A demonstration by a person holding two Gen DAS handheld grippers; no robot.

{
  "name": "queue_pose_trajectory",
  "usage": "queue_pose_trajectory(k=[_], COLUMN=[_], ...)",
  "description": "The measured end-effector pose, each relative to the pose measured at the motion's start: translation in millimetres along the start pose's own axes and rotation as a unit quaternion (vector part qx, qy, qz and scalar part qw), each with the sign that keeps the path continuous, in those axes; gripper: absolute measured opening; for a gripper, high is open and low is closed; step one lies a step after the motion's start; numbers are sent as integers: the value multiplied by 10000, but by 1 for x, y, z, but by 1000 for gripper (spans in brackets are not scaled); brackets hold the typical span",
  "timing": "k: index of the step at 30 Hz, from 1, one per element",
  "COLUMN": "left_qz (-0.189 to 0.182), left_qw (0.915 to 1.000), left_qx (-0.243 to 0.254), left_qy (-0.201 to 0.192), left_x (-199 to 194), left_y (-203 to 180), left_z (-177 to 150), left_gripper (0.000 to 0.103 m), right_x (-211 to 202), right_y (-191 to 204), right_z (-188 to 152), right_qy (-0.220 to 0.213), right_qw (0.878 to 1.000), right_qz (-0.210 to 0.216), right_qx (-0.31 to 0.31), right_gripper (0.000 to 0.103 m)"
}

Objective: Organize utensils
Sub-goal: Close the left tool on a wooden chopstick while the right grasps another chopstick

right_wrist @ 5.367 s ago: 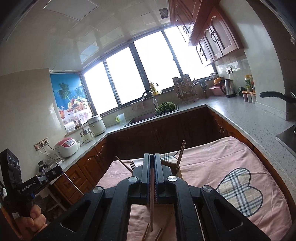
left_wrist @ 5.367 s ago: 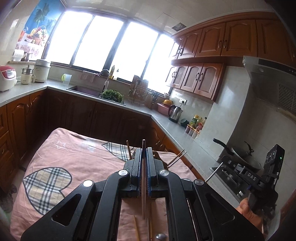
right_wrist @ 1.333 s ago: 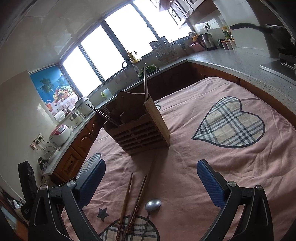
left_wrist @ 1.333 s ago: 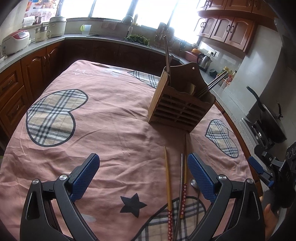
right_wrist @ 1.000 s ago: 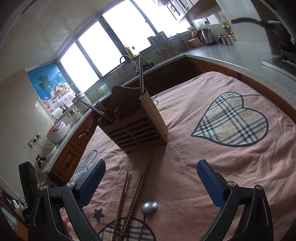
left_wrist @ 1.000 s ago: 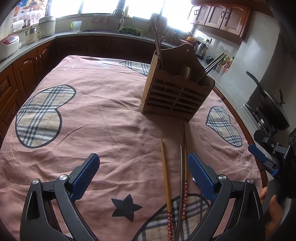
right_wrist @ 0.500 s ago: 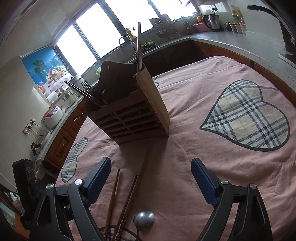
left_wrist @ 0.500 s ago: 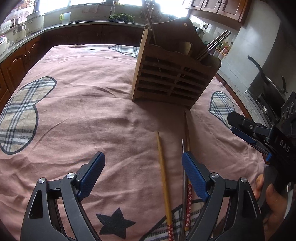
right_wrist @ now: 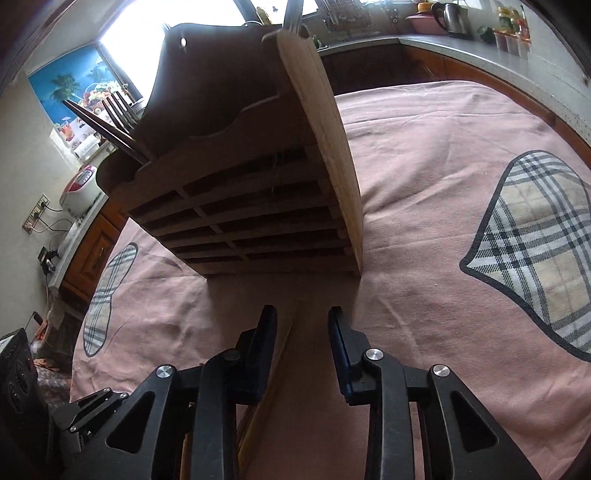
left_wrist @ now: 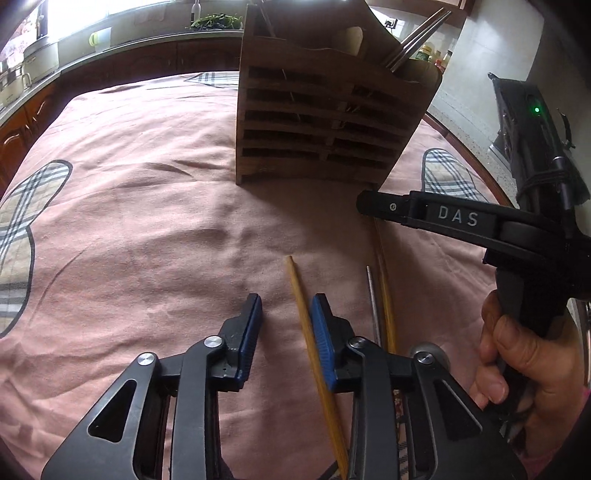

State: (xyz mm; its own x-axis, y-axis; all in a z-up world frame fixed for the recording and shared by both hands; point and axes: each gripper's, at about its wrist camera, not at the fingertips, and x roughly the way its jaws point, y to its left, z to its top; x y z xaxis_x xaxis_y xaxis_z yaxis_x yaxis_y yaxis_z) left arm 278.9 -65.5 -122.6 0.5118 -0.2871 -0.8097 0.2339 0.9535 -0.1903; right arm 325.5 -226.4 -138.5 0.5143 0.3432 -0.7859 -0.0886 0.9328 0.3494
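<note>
A slatted wooden utensil holder [left_wrist: 325, 122] stands on the pink cloth, with chopsticks and utensils sticking out; it also fills the right wrist view [right_wrist: 258, 192]. My left gripper [left_wrist: 286, 306] is open low over the cloth, its jaws on either side of a yellow chopstick [left_wrist: 314, 354], not gripping it. A metal utensil handle [left_wrist: 373, 302] and another wooden chopstick [left_wrist: 386, 291] lie just to the right. My right gripper [right_wrist: 303, 321] is open just before the holder, with a flat wooden utensil [right_wrist: 273, 369] lying between its jaws; it also shows in the left wrist view [left_wrist: 461, 221].
The pink cloth with plaid hearts [right_wrist: 535, 251] covers the table. Kitchen counters with a kettle [right_wrist: 448, 16] and rice cookers [right_wrist: 79, 184] ring the room. The person's hand [left_wrist: 528, 354] holds the right gripper's handle.
Both grippers have dropped lower and moved closer to the holder, and their jaws have narrowed around the utensils on the cloth. The right gripper has come in beside the left.
</note>
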Motion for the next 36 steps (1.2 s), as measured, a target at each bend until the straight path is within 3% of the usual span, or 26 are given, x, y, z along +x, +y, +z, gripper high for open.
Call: queue_pose_trajectory(k=[2, 5, 13, 19, 22, 24, 36], left_qz=[-67, -204, -208, 135, 314, 246, -274], left_qw=[9999, 9995, 9988, 9990, 9986, 9989, 9988], left_qx=[-96, -196, -272, 50, 240, 180, -270], left_qy=[27, 104, 364, 412, 357, 363, -302], left_x=[-1, -1, 10, 20, 23, 23, -55], left_y=[7, 13, 10, -3, -7, -4, 14], left_z=[0, 3, 23, 32, 33, 33, 18], left_gripper=[14, 13, 18, 17, 9, 6, 4], right_x=[7, 8, -7, -38, -53, -61, -102], right_y=[3, 8, -3, -16, -23, -27, -3], right_z=[-1, -1, -3, -10, -13, -15, -27], right_qy=[59, 24, -42, -241, -323, -372, -723], right_qw=[9999, 9992, 9999, 9995, 9991, 9987, 9963], right_qz=[-89, -290, -111, 117, 155, 193, 432], right_qx=[-84, -275, -119, 141, 233, 297, 179], right_gripper=[22, 11, 9, 8, 7, 7, 7])
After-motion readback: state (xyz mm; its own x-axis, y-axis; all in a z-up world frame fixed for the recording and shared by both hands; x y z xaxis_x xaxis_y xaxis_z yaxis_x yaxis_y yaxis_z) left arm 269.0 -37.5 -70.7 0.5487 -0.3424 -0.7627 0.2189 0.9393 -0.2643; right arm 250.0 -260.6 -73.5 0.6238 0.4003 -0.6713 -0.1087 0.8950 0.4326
